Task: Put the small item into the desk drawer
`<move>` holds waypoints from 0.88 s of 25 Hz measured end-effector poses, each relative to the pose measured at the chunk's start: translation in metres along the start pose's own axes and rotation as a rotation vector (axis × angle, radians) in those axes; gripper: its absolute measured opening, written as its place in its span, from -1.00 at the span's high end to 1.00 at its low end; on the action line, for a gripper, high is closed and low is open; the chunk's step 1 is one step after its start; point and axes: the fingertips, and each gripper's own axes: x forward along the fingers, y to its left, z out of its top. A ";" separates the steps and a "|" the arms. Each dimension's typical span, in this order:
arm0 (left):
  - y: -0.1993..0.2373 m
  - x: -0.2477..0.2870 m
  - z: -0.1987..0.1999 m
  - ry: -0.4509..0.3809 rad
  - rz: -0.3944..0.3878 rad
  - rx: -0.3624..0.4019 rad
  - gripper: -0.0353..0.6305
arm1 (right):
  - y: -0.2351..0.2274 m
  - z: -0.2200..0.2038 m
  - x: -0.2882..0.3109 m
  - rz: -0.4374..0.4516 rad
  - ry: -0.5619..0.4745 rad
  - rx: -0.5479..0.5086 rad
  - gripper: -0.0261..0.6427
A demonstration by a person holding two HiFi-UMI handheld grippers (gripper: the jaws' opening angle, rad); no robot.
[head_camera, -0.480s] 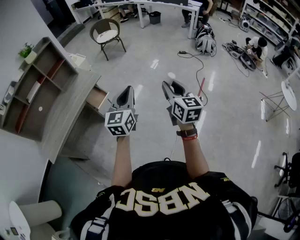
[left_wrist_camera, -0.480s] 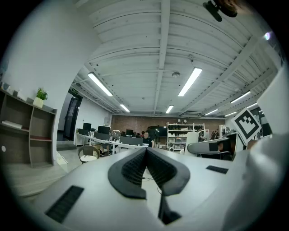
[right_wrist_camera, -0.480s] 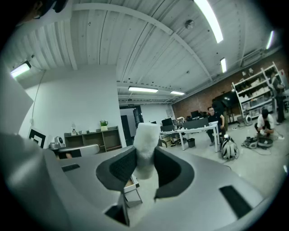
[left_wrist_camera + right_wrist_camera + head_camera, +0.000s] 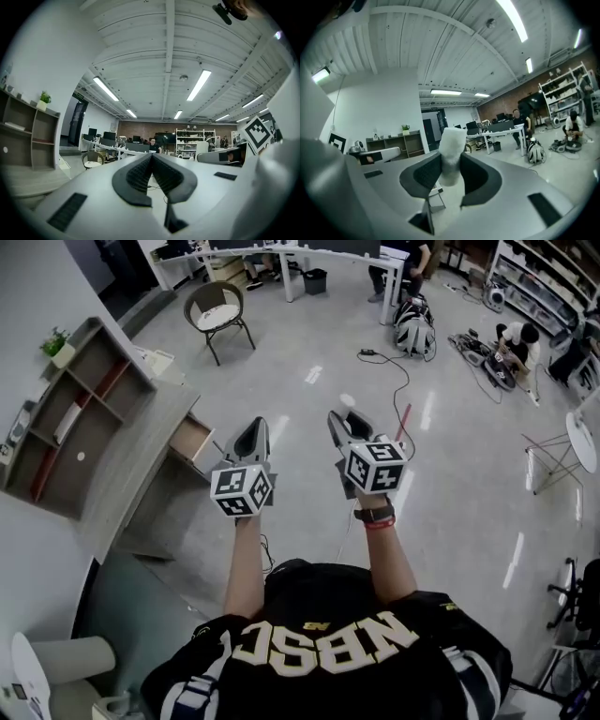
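While both tools are carried level in front of the body, the small white, soft-looking block [image 4: 451,140] is pinched between the dark ribbed pads of the right gripper [image 4: 451,161], its upper end standing clear above the jaws. It is judged to be held this way so that it can be carried across and let go over the drawer. The left gripper [image 4: 151,161] is seen with its jaws pressed together and nothing between them, apparently kept free just beside the right one. The open light-wood drawer [image 4: 192,439] of the grey wood-grain desk [image 4: 141,460] lies to the left of the left gripper and below it, well apart from the right gripper. The block is thus not yet near its goal, and a reach leftward and downward is probably called for. Beyond the drawer, against the wall, a grey open shelf unit [image 4: 75,418] topped by a small green plant [image 4: 52,341] is seen. Ahead of both grippers a glossy pale grey floor [image 4: 309,343] is spread, in which ceiling lights are mirrored. A round-backed chair [image 4: 217,306] and a loose black cable [image 4: 375,352] are set farther off.
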 end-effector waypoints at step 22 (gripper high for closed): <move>0.178 0.047 -0.017 -0.001 0.180 -0.032 0.85 | 0.080 -0.028 0.201 0.231 0.094 -0.072 0.54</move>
